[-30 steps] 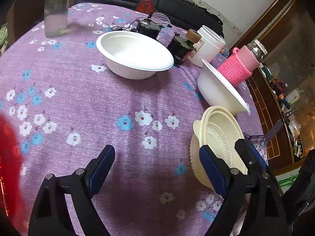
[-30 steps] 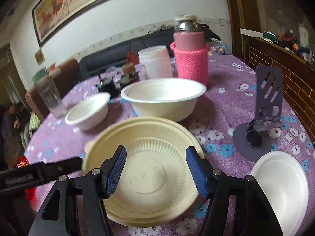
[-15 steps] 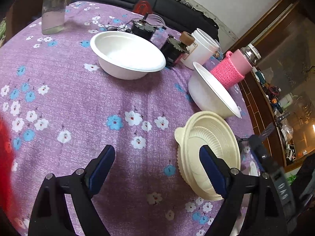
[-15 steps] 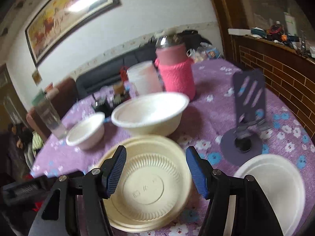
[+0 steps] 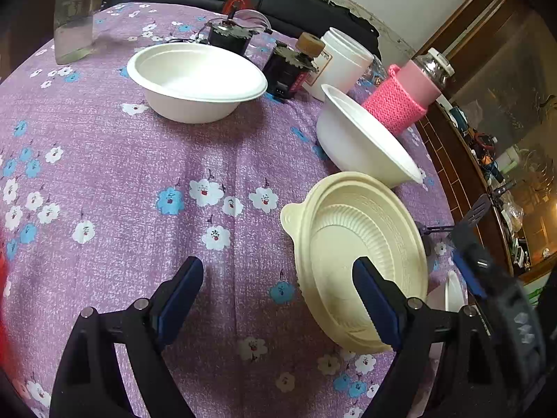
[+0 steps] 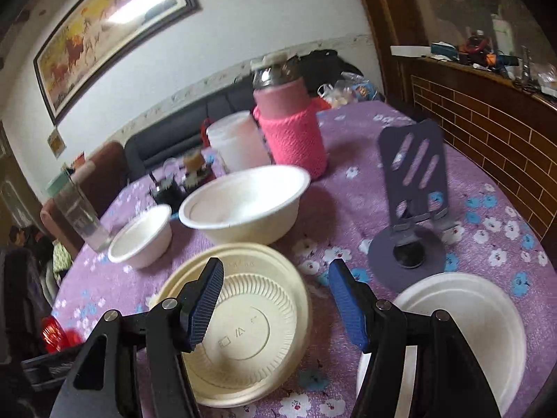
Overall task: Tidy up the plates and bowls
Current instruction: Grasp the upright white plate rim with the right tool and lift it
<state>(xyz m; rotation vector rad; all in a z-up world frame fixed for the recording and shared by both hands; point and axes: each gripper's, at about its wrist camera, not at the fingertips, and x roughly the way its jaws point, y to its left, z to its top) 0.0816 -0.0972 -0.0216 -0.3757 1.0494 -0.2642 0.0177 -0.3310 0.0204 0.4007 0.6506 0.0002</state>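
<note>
The left gripper (image 5: 278, 299) is seen with its blue-padded fingers (image 5: 181, 299) spread wide and nothing between them, above the purple flowered tablecloth (image 5: 139, 181). The right gripper (image 6: 275, 306) is likewise held with its fingers (image 6: 205, 303) apart and empty, over the near edge of the cream ribbed bowl (image 6: 243, 327), which is set flat on the cloth. Just beyond it a large white bowl (image 6: 243, 205) is placed, with a smaller white bowl (image 6: 141, 235) to its left. A white plate (image 6: 466, 324) lies at the right, beside a grey phone stand (image 6: 410, 188). Farther back, a bottle in a pink knitted sleeve (image 6: 292, 132), a white tub (image 6: 236, 142) and a clear bottle (image 6: 78, 212) are lined up.
</note>
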